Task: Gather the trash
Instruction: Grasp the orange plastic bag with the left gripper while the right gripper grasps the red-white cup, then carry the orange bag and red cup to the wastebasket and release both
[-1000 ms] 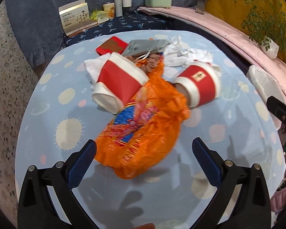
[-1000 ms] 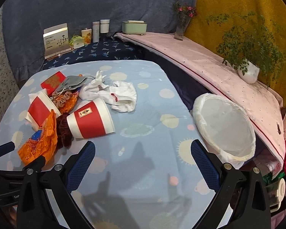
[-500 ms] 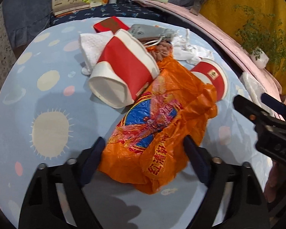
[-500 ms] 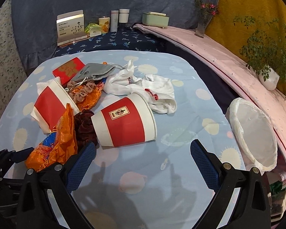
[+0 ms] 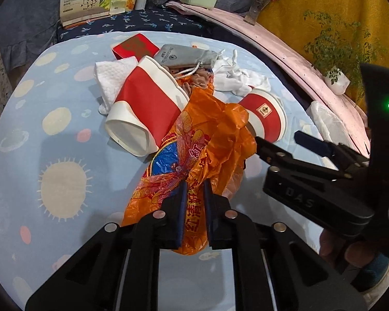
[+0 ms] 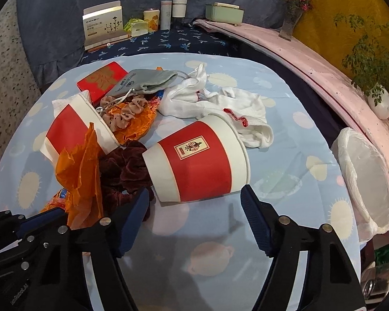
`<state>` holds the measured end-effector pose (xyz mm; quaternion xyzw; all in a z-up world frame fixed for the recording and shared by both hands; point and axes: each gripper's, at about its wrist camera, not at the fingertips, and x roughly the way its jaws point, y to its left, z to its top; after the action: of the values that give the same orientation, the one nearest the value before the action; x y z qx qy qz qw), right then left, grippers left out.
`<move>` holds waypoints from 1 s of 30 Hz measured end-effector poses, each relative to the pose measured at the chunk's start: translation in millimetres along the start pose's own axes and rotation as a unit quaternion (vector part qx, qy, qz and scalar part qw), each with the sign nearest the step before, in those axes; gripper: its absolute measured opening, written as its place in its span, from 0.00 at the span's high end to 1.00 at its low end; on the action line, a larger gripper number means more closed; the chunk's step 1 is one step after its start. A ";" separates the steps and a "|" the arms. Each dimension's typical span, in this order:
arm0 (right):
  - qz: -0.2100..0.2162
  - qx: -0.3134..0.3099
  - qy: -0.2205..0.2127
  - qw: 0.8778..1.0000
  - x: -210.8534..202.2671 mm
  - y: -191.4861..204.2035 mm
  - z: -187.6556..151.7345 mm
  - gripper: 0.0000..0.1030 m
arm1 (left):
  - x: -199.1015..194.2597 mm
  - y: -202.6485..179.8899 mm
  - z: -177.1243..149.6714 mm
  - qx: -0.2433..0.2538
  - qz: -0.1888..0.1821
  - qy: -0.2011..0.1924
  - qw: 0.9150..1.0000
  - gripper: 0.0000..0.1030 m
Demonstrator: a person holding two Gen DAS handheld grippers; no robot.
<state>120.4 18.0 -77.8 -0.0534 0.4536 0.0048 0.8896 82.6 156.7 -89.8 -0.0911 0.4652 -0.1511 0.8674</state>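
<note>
orange plastic bag (image 5: 194, 160): red Chinese print over a blue patch; "紅" up the bag, a run near the bottom edge looks like "紅清…", rest crumpled
right gripper (image 5: 308, 143) body: embossed "DAS", more letters may be hidden
grey drawstring pouch (image 6: 142, 83): round logo plus a line of Latin text, too small to read
lying paper cup (image 6: 197, 165): gold-framed label, red characters, not legible
white carton (image 6: 103, 24): dark header and text lines, too small
left gripper body (image 6: 18, 292): small white lettering, unreadable
</note>
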 end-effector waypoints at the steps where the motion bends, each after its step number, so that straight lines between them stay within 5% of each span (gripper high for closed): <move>1: 0.004 0.000 0.003 1.000 2.3 1.9 0.6 0.41 | -1.7 0.6 0.9 -0.002 0.002 -0.001 1.000 0.89; 7: 0.004 0.004 0.013 1.000 14.2 7.0 3.8 0.63 | -10.4 0.1 6.4 -0.010 0.006 -0.006 1.000 0.89; 9: 0.010 0.009 0.018 1.000 15.2 4.1 3.2 0.85 | -13.3 -0.6 7.0 -0.010 0.009 -0.007 1.000 0.89; 11: 0.012 0.014 0.019 1.000 13.9 -0.2 2.7 0.93 | -15.6 -2.3 8.0 -0.011 0.011 -0.008 1.000 0.89; 30: -0.013 0.054 -0.074 0.996 -65.0 -74.0 12.0 0.98 | -36.6 -71.3 26.8 0.032 0.001 -0.031 0.999 0.89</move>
<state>96.1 -51.8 -11.6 -0.0107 0.3857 -0.0278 0.9221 73.2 102.9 -25.3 -0.0671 0.4334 -0.1622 0.8839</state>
